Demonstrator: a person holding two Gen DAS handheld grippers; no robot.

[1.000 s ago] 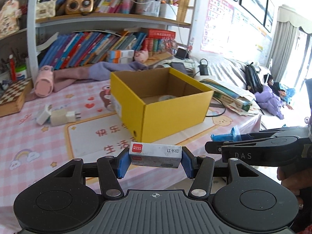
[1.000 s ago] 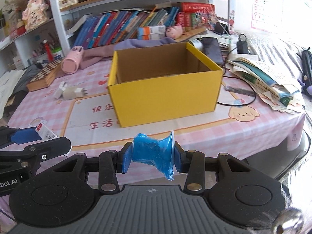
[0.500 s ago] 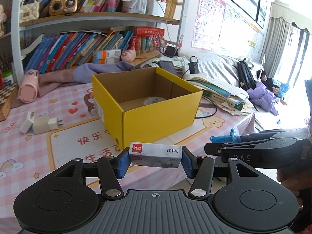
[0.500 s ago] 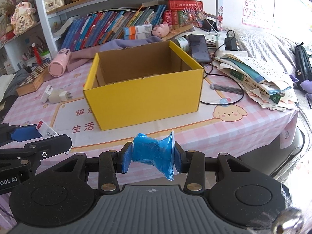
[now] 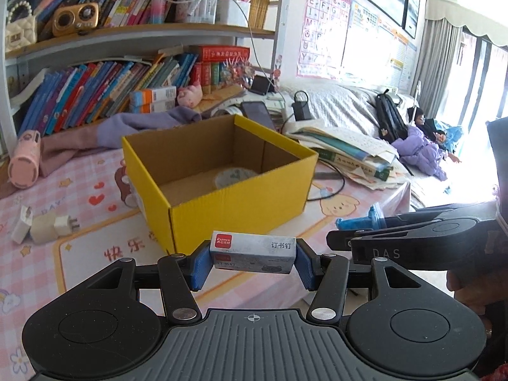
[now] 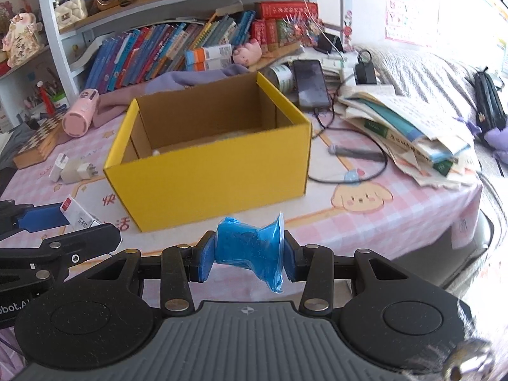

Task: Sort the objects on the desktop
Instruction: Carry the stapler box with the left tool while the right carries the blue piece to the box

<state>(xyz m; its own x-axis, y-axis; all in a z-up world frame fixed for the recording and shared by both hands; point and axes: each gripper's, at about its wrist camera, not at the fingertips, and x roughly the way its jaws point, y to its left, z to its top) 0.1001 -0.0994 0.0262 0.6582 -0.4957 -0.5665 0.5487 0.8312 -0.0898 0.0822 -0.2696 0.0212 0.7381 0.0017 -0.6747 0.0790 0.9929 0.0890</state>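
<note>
Covering most of both views, the table wore a pink checked cloth with cartoon prints, and bookshelves crammed with books rose along its far edge. Near the middle of the table stood an open yellow cardboard box, brown inside, with a pale round item lying on its floor. A sliding heap of books and papers sat toward the right edge, a black phone behind it. A pink cylinder lay on its side near the far left, with white plug adapters on the cloth between it and the box. The left gripper hung above the near edge of the table, its blue pads clamped on the ends of a small staple box held level. The right gripper, just beside it, was clamped on a crumpled blue plastic packet, also above the near edge, short of the yellow box.
</note>
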